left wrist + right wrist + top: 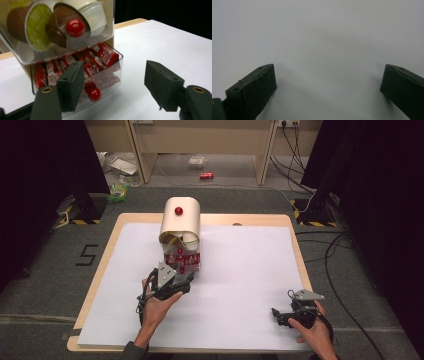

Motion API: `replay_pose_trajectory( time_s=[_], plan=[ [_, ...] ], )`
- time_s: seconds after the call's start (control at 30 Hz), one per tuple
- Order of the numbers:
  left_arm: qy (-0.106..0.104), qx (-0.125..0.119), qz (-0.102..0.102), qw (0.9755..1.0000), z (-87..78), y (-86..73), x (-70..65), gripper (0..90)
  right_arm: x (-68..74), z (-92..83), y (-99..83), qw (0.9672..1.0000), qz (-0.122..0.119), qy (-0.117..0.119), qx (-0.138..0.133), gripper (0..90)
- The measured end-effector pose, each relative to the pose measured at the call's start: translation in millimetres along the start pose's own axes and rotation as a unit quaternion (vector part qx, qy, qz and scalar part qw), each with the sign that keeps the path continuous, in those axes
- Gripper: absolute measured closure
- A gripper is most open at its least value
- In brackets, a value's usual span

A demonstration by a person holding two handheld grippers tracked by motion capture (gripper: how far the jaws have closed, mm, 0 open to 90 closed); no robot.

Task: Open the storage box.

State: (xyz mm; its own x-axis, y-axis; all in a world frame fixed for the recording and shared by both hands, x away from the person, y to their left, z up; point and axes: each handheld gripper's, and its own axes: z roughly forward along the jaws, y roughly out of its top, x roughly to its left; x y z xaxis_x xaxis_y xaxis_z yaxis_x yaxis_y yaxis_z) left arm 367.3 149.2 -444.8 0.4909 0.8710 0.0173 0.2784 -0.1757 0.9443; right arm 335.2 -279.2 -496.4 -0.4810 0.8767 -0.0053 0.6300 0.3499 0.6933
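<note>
A beige round-topped dispenser [180, 220] stands at the back middle of the white sheet [240, 270]. Its clear upper compartment [100, 37] has a red knob [75, 27] and holds coffee capsules [40, 27]. Below it, a clear drawer [117, 62] stands pulled out, filled with red packets [105, 56]. The drawer's red knob [94, 94] sits just beside my left jaw's inner face. My left gripper [184, 280] [113, 72] is open right in front of this drawer, holding nothing. My right gripper [276, 315] [327, 72] rests open over bare sheet at the front right.
The sheet covers a wooden table [95, 285] whose edge shows all around. Beyond the table, on the floor, lie a red can [206, 176], cables [295, 160] and stand bases with yellow-black tape [75, 212].
</note>
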Motion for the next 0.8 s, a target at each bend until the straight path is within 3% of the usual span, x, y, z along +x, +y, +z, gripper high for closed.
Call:
replay_pose_trajectory(
  time_s=[0.3,0.63,0.8],
  plan=[
    [-0.008,0.017,0.002,0.9998,14.3,4.9,6.4,27.5,0.0,0.0,0.0,1.0,0.0,0.0,0.0,0.6],
    [-0.015,0.035,0.002,0.9993,29.3,-2.5,14.1,26.6,0.0,0.0,0.0,1.0,0.0,0.0,0.0,0.6],
    [-0.024,0.039,-0.011,0.9989,28.4,-1.5,16.7,26.8,0.1,0.0,0.0,1.0,0.001,0.0,0.0,0.6]
  ],
)
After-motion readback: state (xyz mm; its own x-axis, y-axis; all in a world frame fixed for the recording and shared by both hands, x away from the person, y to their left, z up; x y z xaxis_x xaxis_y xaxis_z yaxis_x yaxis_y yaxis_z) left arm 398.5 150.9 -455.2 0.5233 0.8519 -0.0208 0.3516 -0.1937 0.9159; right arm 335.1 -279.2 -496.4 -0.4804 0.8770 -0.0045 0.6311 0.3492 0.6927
